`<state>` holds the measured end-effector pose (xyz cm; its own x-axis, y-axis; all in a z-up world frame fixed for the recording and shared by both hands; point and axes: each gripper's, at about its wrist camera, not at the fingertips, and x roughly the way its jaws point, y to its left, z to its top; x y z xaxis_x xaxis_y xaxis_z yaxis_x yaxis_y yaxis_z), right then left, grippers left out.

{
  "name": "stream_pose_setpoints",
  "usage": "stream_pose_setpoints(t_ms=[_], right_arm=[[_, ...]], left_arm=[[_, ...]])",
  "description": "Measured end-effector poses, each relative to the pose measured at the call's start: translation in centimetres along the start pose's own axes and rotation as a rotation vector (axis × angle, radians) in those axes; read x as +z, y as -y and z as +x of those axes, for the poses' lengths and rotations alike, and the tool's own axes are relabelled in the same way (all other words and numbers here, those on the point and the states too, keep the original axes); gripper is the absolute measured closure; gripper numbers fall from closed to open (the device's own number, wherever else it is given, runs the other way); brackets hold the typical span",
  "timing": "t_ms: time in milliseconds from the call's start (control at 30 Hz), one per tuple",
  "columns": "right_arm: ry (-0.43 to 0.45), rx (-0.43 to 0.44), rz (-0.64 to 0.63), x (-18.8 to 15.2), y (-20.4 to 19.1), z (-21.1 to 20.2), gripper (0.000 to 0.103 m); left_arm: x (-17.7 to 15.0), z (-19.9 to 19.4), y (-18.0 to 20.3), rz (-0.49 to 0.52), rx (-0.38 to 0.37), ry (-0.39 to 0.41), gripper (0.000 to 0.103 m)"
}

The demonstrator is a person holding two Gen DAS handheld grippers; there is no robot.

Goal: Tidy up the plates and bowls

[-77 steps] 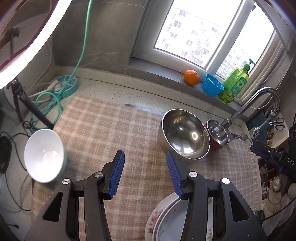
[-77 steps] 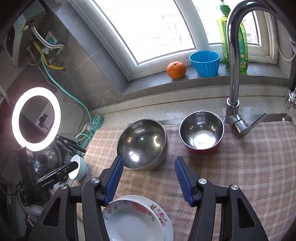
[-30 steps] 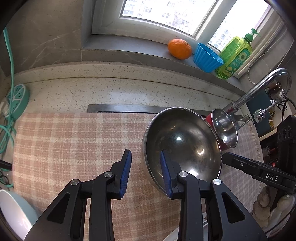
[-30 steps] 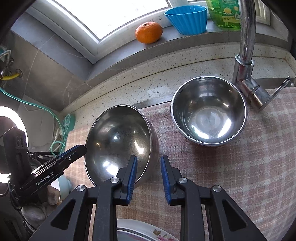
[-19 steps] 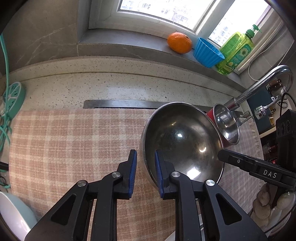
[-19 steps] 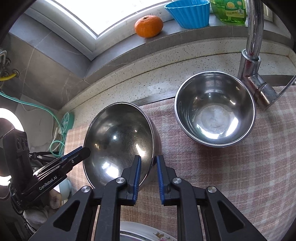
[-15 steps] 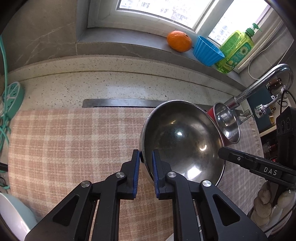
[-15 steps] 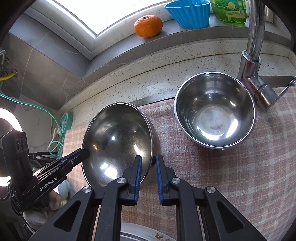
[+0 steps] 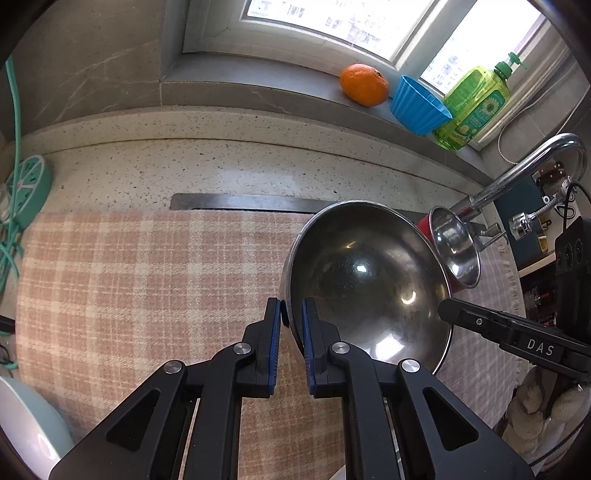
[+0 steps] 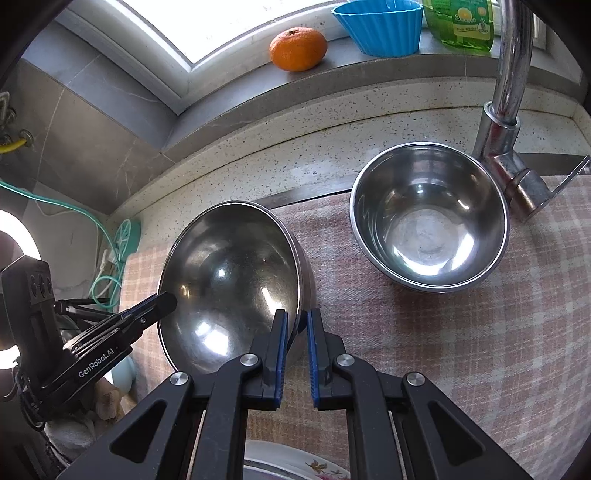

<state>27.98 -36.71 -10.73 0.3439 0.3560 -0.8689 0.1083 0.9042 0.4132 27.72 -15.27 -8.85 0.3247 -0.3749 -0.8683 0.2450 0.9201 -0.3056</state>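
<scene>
A large steel bowl stands on the checked cloth. My left gripper is shut on its left rim, with the thin steel edge pinched between the blue pads. From the opposite side, my right gripper has the right rim between its pads, its jaws closing the last bit onto it. A smaller steel bowl with a red outside sits to the right, by the tap. The edge of a floral plate shows under the right gripper.
A chrome tap rises behind the small bowl. An orange, a blue cup and a green soap bottle line the windowsill. A pale bowl sits off the cloth's left edge, near green cables.
Both grippers came in from above the plates to the large bowl and closed, one on each side of its rim. In the last half second the gaps narrowed onto the steel.
</scene>
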Motion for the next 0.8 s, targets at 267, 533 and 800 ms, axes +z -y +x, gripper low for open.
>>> stream_pose_setpoints(t_ms=[267, 533, 800], right_arm=[[-0.006, 0.019, -0.019, -1.3, -1.2, -0.4, 0.093], [-0.014, 0.046, -0.059, -3.1, -3.5, -1.0, 0.093], [-0.036, 0.065, -0.101, -5.4, -5.8, -0.9, 0.093]], left_arm=[[-1.2, -1.9, -0.8, -0.014, 0.01, 0.023, 0.093], [-3.1, -4.2, -2.2, -0.048, 0.027, 0.049, 0.093], [-5.3, -6.2, -3.9, -0.079, 0.048, 0.063, 0.093]])
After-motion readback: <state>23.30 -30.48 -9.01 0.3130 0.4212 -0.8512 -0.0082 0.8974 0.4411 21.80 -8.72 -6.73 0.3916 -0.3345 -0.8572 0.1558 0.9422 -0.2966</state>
